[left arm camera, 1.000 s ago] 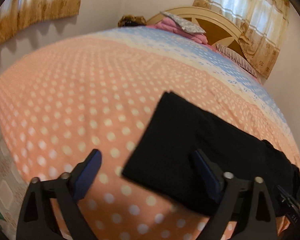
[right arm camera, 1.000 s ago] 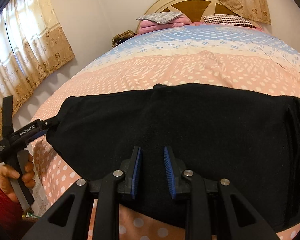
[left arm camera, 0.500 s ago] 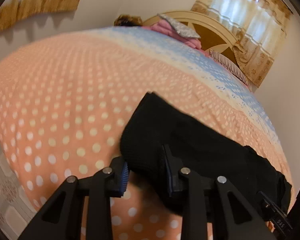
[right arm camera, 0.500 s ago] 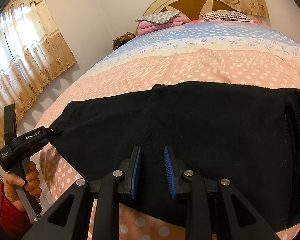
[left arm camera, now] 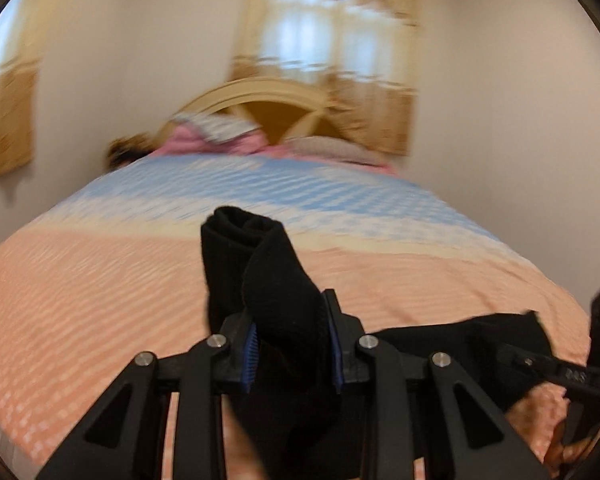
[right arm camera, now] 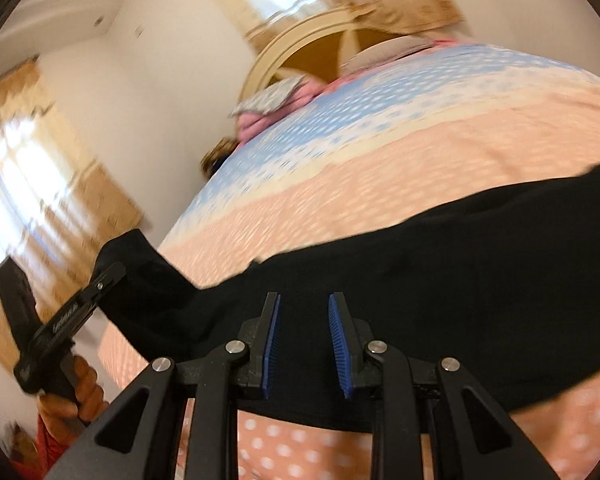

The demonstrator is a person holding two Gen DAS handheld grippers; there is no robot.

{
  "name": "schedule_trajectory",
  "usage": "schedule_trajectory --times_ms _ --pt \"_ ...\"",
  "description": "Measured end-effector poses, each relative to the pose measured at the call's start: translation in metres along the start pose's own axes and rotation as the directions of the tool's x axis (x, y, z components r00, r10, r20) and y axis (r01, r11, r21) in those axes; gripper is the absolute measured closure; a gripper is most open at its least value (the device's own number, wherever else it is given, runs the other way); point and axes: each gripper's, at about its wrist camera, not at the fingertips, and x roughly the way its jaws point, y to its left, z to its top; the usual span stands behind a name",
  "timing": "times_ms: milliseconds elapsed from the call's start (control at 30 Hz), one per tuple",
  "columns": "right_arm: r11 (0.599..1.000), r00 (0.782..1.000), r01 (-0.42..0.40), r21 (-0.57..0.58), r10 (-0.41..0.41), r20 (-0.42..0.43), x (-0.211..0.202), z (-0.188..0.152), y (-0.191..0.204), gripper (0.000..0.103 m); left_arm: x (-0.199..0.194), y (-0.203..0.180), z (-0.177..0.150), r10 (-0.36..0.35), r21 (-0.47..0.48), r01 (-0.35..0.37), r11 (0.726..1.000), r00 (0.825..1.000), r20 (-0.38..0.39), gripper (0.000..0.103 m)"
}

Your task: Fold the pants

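Note:
The black pants [right arm camera: 480, 272] lie across the near part of the bed. My left gripper [left arm camera: 292, 340] is shut on the pants' end [left arm camera: 272, 280] and holds it lifted, the cloth standing up between the blue pads. In the right wrist view the left gripper [right arm camera: 100, 284] shows at the left, holding the raised corner. My right gripper [right arm camera: 304, 332] hovers over the pants' near edge with its jaws narrowly apart; whether cloth is pinched between them does not show. The right gripper also shows at the right edge of the left wrist view [left arm camera: 572, 376].
The bed [left arm camera: 100, 300] has a peach, cream and blue dotted cover. Pink bedding and pillows [left arm camera: 220, 140] lie by the headboard [left arm camera: 272, 96]. Curtained windows [right arm camera: 28, 184] are on the walls. The bed's near edge is below the grippers.
My left gripper closed on the pants' end and lifted it off the bed. Both views have swung and blurred; the right gripper tilted while staying over the near edge.

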Motion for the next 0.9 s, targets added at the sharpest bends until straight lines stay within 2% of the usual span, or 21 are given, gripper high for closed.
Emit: schedule_trajectory --times_ms 100,200,267,333,400,533,700,867,900 --pt "0.998 0.999 0.021 0.062 -0.023 0.037 -0.030 0.008 -0.028 0.077 0.004 -0.044 -0.001 -0.123 0.069 0.123 0.990 0.992 -0.005 0.074" --pt "0.991 0.997 -0.022 0.134 0.013 0.074 -0.055 0.014 -0.050 0.076 0.011 -0.086 -0.014 -0.208 0.141 0.212 0.967 0.977 -0.046 0.074" --pt "0.985 0.996 -0.066 0.162 0.054 0.076 -0.062 0.018 -0.055 0.066 0.015 -0.103 -0.025 -0.230 0.169 0.239 0.956 0.971 -0.072 0.074" --pt "0.971 0.989 -0.133 0.197 0.119 0.084 -0.068 0.023 -0.060 0.035 0.021 -0.119 -0.041 -0.237 0.204 0.257 0.945 0.965 -0.116 0.074" --pt "0.958 0.979 -0.198 0.207 0.182 0.096 -0.068 0.029 -0.058 0.028 0.020 -0.128 -0.051 -0.215 0.246 0.240 0.939 0.969 -0.125 0.074" --pt "0.953 0.969 -0.243 0.178 0.246 0.006 -0.046 0.041 -0.046 0.028 0.008 -0.135 -0.062 -0.195 0.289 0.221 0.932 0.974 -0.116 0.074" --pt "0.930 0.927 -0.298 0.217 0.336 -0.164 0.011 0.043 -0.031 0.028 0.002 -0.147 -0.074 -0.159 0.359 0.180 0.916 0.983 -0.087 0.074" --pt "0.957 0.914 -0.244 0.157 0.281 -0.294 0.047 0.042 -0.019 0.028 0.001 -0.166 -0.094 -0.131 0.457 0.154 0.876 0.988 -0.081 0.074" --pt "0.971 0.916 -0.200 0.133 0.234 -0.325 0.053 0.039 -0.018 0.035 0.000 -0.169 -0.097 -0.129 0.473 0.152 0.868 0.988 -0.081 0.074"
